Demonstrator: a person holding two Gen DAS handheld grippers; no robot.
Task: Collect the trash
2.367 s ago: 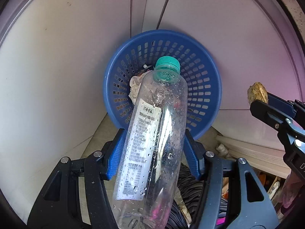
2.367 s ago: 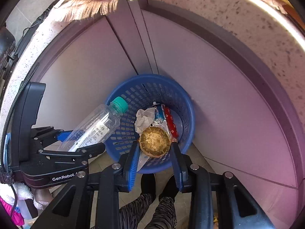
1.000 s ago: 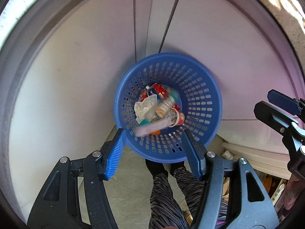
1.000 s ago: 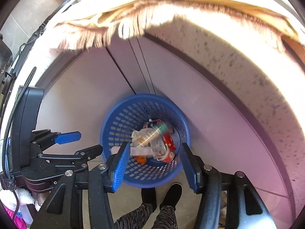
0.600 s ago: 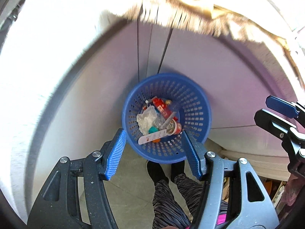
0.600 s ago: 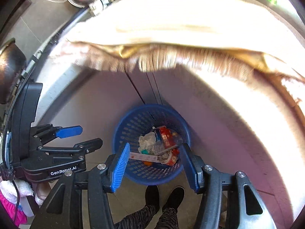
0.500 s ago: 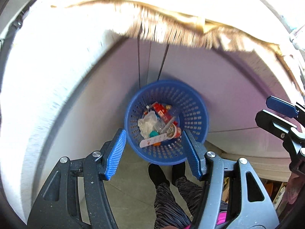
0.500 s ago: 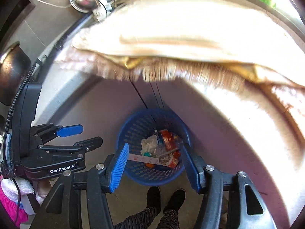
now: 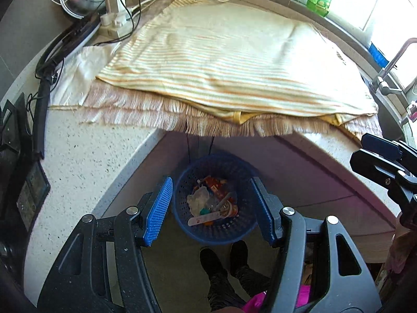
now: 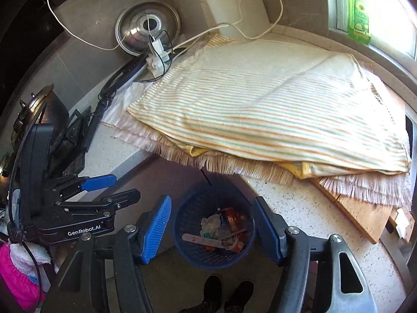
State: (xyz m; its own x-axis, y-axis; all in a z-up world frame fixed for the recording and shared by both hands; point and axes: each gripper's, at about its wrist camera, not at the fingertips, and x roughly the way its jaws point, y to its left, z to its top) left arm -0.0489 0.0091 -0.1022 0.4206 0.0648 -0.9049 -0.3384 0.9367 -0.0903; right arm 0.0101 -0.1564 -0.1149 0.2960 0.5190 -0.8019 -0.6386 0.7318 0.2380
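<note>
A blue plastic basket point(image 9: 245, 234) stands on the floor under the counter edge; it also shows in the right wrist view point(image 10: 187, 250). It holds trash point(image 9: 212, 204): crumpled paper, a clear bottle, red wrappers. My left gripper point(image 9: 211, 206) is open and empty, high above the basket. My right gripper point(image 10: 212, 224) is open and empty too, beside the left one point(image 10: 109, 187). The right gripper shows at the right edge of the left wrist view point(image 9: 375, 154).
A striped cloth point(image 9: 229, 57) with a fringe covers the speckled counter point(image 9: 78, 161). A steel pot lid point(image 10: 147, 30), power strip and cables lie at the back left. A tap point(image 9: 391, 70) and a green bottle point(image 10: 359, 10) stand by the window. The person's feet point(image 9: 224, 258) are below.
Both grippers let go of the bottle and the round brown item into the basket, then rose well above it, so the counter top and cloth came into view.
</note>
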